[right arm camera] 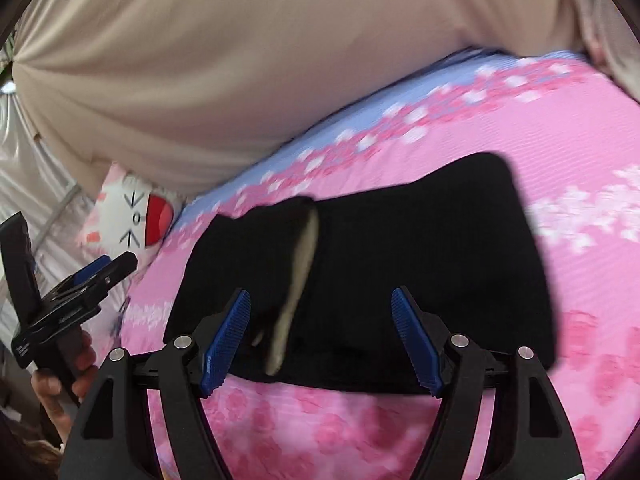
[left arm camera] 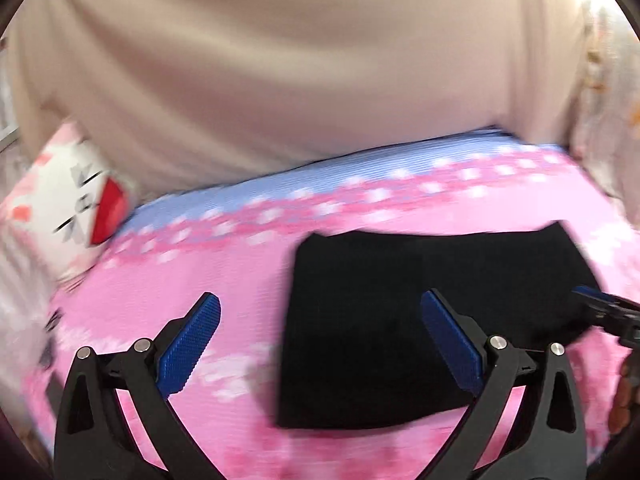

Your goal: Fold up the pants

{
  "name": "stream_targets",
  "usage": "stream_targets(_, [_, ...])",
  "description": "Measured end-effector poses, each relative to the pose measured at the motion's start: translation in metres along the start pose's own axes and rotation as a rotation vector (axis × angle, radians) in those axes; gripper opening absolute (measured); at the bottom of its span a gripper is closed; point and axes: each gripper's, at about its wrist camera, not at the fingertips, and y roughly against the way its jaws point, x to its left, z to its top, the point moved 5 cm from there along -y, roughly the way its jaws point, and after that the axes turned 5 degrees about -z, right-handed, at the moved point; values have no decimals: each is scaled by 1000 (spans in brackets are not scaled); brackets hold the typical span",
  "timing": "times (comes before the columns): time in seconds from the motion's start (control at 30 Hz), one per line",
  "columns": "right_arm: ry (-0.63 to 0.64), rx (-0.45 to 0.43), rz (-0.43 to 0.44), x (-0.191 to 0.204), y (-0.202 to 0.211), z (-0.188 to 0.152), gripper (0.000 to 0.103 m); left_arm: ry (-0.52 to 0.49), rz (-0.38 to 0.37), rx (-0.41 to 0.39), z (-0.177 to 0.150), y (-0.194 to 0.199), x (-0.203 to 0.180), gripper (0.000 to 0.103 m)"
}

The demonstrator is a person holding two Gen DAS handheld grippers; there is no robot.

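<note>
Black pants lie folded on the pink floral sheet (pale lining showing at the fold). Left gripper and right gripper both hover wide apart, holding nothing.

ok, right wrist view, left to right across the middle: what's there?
Left claw in the person's hand → cat-face pillow → folded black pants with a beige strip showing at their fold → pink floral bedsheet.
</note>
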Motion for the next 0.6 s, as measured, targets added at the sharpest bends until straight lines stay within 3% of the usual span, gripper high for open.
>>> stream_targets(0.2, [36, 128, 3, 32, -57, -4, 73, 96, 103, 65, -38, -15, 64, 98])
stream_targets(0.33, [131, 104, -69, 57, -78, -9, 74, 67, 181, 87, -58, -24, 80, 98])
stream_targets(0.37, [150, 85, -91, 63, -80, -7, 63, 65, 185, 97, -62, -28, 82, 98])
stream_targets(0.4, [161, 80, -80, 67, -81, -7, 44, 66, 177, 104, -64, -31, 84, 98])
stream_targets(0.47, [180, 65, -45, 85, -75, 7, 23, 76, 162, 111, -65, -34, 86, 98])
stream_targets(0.53, [193, 6, 7, 99, -51, 31, 18, 83, 150, 107, -62, -35, 88, 98])
stream_targets(0.57, [202, -38, 3, 101, -31, 46, 5, 88, 142, 97, -59, -33, 89, 98])
stream_targets(0.6, [202, -61, 9, 99, -17, 57, 4, 91, 133, 87, -56, -31, 89, 98])
